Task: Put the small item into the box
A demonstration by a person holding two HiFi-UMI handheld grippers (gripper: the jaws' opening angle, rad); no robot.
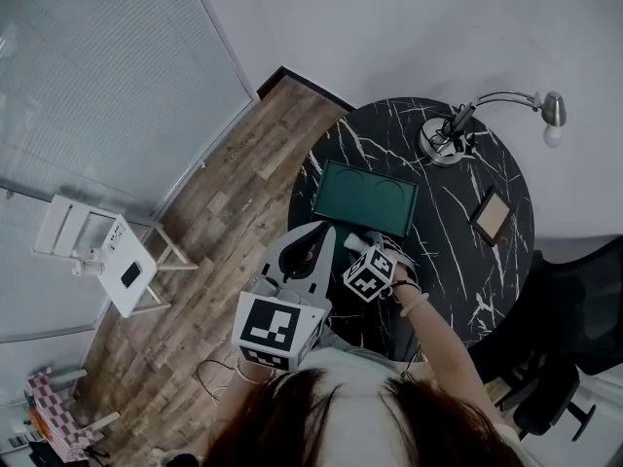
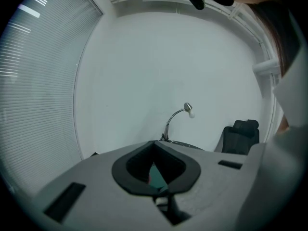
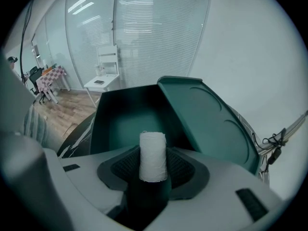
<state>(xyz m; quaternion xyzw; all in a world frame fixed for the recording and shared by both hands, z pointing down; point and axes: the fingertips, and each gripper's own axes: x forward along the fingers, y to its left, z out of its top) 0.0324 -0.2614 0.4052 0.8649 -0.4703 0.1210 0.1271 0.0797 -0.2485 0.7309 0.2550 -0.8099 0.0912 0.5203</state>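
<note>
A small white roll (image 3: pixel 153 156) stands upright between the dark pads of my right gripper (image 3: pixel 153 150), which is shut on it. Just beyond the roll lies the open dark green box (image 3: pixel 122 117), its lid (image 3: pixel 207 119) raised to the right. In the head view the box (image 1: pixel 366 198) sits on the black marble table (image 1: pixel 438 251), and my right gripper (image 1: pixel 375 256) hangs over the box's near edge. My left gripper (image 1: pixel 324 230) is held to the left of it, its jaws closed with nothing in them; a strip of the green box shows through their gap (image 2: pixel 155 143).
A chrome desk lamp (image 1: pixel 443 139) stands at the table's far side, and a small framed board (image 1: pixel 490 215) lies to the right of the box. A black office chair (image 1: pixel 574 309) is at the right. A white stool (image 1: pixel 127 266) stands on the wooden floor to the left.
</note>
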